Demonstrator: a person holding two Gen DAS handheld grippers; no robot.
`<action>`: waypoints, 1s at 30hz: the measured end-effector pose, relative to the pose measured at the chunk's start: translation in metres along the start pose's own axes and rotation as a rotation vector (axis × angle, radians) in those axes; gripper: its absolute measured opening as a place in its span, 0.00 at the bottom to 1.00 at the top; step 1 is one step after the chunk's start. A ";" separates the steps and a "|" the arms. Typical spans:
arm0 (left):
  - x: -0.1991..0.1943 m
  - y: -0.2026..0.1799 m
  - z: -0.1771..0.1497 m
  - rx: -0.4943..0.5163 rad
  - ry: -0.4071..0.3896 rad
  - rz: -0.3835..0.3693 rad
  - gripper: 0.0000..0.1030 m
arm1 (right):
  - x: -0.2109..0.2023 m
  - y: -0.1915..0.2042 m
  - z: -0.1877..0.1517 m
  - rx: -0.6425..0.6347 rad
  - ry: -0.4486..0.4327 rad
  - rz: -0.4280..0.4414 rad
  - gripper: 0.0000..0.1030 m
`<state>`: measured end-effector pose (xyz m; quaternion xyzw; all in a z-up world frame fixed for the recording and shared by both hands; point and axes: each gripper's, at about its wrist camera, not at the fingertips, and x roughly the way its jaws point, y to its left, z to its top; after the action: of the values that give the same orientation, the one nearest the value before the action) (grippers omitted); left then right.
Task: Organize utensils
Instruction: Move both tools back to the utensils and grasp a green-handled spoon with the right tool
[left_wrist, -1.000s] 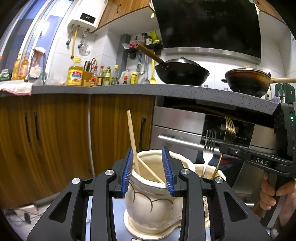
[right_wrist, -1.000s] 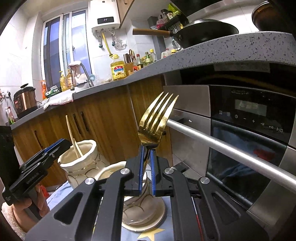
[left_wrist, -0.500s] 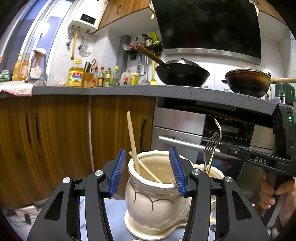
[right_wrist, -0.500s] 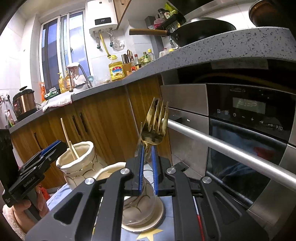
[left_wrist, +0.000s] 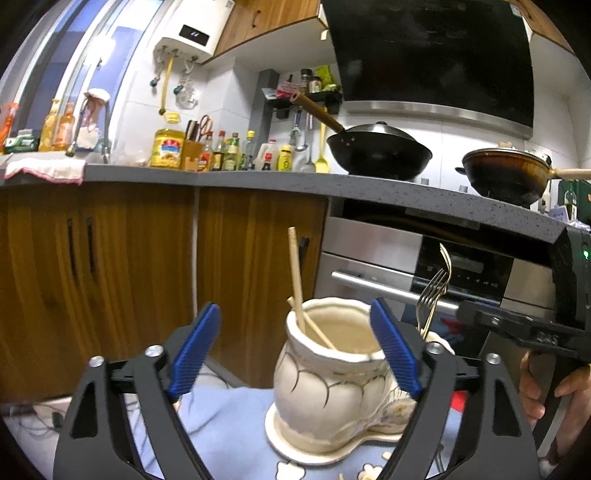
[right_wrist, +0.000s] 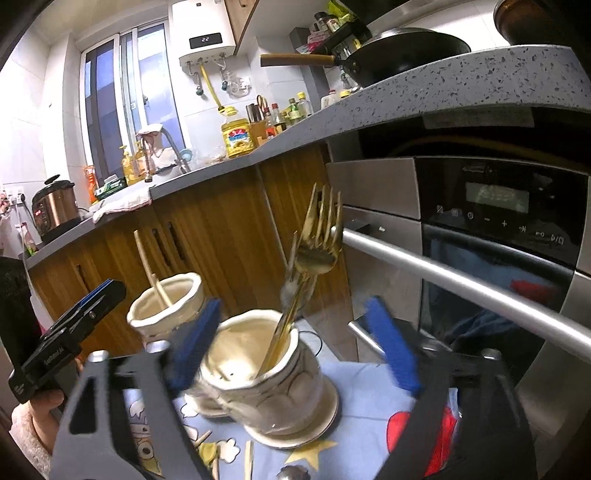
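My right fingers (right_wrist: 391, 354) gape empty around the gold fork (right_wrist: 314, 258) standing in its jar (right_wrist: 258, 376); left fingers (left_wrist: 393, 354), wide open, straddle the chopstick jar (left_wrist: 332, 384); I should withdraw straight, avoiding rims.

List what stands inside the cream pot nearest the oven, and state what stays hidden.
Inside the pot stand a gold fork and a silver fork, tines up. Their handle ends are covered by the pot wall, so the bottom cannot be seen.
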<state>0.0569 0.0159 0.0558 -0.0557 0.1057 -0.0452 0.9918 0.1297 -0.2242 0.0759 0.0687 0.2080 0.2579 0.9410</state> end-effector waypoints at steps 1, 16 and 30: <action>-0.002 0.002 -0.001 -0.005 0.010 0.003 0.91 | -0.003 0.001 -0.003 -0.005 -0.001 -0.008 0.95; -0.034 0.002 -0.051 0.061 0.327 0.046 0.93 | -0.023 -0.003 -0.061 -0.040 0.175 -0.090 0.95; -0.062 -0.013 -0.095 0.116 0.536 0.026 0.93 | -0.048 0.026 -0.094 -0.118 0.290 -0.047 0.95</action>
<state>-0.0249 -0.0001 -0.0221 0.0164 0.3624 -0.0517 0.9304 0.0401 -0.2242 0.0146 -0.0296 0.3279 0.2549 0.9092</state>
